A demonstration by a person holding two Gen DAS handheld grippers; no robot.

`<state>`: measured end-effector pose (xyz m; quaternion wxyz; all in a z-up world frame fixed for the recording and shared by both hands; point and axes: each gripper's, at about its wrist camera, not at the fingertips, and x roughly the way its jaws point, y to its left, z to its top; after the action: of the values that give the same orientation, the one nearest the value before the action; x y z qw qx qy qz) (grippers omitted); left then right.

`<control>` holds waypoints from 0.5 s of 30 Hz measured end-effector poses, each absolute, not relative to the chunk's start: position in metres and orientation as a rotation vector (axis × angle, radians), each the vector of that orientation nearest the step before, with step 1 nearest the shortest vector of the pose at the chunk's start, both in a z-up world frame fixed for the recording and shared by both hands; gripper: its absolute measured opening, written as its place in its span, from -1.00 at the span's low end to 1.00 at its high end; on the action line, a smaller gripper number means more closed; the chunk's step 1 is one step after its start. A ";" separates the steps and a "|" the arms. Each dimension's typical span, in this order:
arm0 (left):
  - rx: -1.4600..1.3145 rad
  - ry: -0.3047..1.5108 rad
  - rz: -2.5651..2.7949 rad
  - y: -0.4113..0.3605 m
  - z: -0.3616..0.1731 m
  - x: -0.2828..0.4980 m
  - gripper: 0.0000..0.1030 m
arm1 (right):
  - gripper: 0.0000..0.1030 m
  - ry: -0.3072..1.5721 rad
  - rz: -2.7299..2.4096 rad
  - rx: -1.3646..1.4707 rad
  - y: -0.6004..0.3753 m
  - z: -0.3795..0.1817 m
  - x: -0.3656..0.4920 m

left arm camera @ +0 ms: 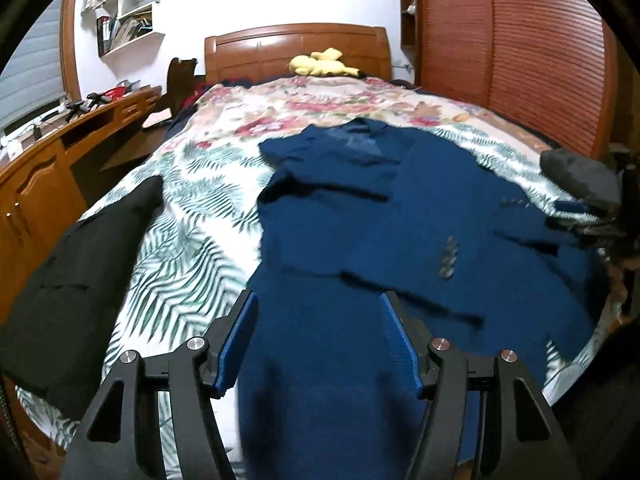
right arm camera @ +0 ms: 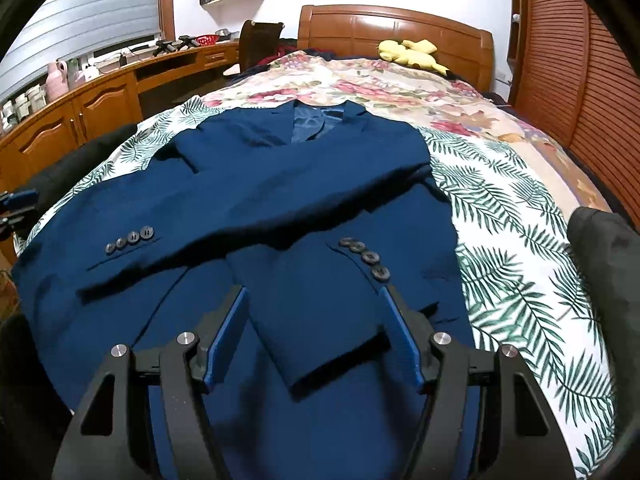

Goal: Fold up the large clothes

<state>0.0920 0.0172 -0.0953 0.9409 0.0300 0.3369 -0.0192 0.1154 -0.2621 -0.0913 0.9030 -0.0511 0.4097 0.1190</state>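
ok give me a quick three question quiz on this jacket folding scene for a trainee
1. True or false: both sleeves of the blue jacket are folded across its front.
2. Multiple choice: what lies by the headboard? A) a yellow plush toy B) a red pillow C) a laptop
3. Fill in: the left gripper and the right gripper are both ____ above the jacket's lower part.

Key: 1 true; 2 A, the yellow plush toy; 3 open.

Matt navy woven jacket — glossy varnished wooden headboard
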 end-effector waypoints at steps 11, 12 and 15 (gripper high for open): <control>0.020 0.701 -0.016 0.034 -0.100 0.086 0.25 | 0.31 0.912 0.136 -0.110 -0.322 -0.090 0.076; 0.017 0.697 -0.019 0.035 -0.100 0.085 0.25 | 0.31 0.920 0.126 -0.105 -0.328 -0.091 0.072; 0.012 0.694 -0.025 0.038 -0.102 0.081 0.25 | 0.31 0.943 0.108 -0.087 -0.340 -0.092 0.062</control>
<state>0.0811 0.0378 -0.1023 0.9403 0.0057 0.3402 -0.0124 0.0623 -0.3403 -0.0924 0.8887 -0.0418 0.4537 0.0521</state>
